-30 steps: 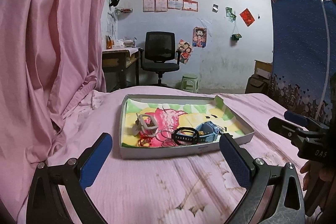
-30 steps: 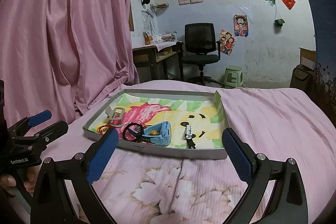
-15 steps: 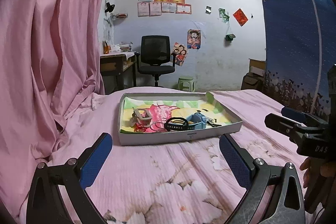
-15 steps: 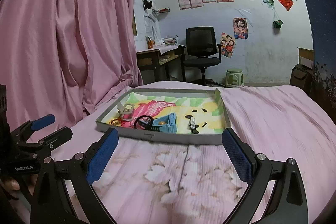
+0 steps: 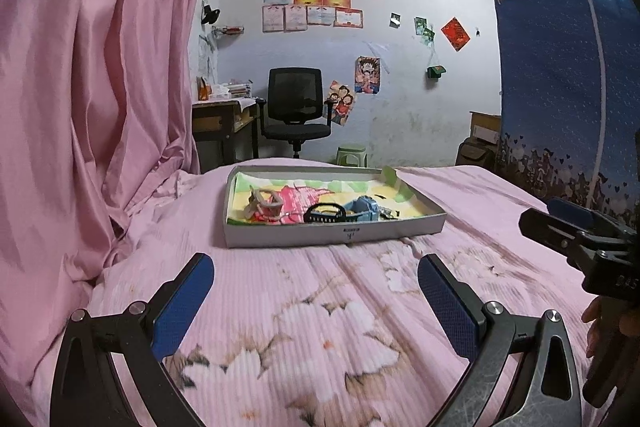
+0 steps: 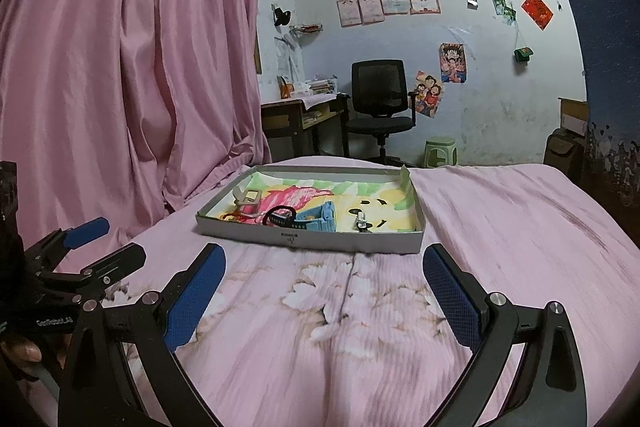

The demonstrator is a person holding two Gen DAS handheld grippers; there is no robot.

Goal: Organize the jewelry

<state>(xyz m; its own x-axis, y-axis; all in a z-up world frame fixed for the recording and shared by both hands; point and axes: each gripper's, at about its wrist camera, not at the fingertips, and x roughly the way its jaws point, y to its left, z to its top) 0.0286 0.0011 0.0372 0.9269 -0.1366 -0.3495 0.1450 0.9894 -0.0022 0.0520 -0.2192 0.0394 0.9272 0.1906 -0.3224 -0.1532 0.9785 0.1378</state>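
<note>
A shallow grey cardboard tray (image 5: 336,234) (image 6: 312,238) with a colourful lining sits on the pink bed. In it lie a white buckle piece (image 5: 266,203) (image 6: 250,197), red thin bangles (image 5: 286,218), a black bracelet (image 5: 324,213) (image 6: 280,215), a blue watch (image 5: 362,207) (image 6: 318,218) and a small silver clip (image 6: 361,219). My left gripper (image 5: 314,291) is open and empty, well short of the tray. My right gripper (image 6: 324,287) is open and empty, also short of the tray. Each gripper shows at the edge of the other's view.
A pink curtain (image 5: 92,87) hangs along the left of the bed. A blue fabric wardrobe (image 5: 568,87) stands at the right. A black office chair (image 5: 296,107), a desk (image 5: 220,119) and a green stool (image 5: 352,153) stand beyond the bed's far end.
Both grippers have pulled back and lowered away from the tray, which now looks smaller and farther. Both stay open and empty. The tray's contents have not moved.
</note>
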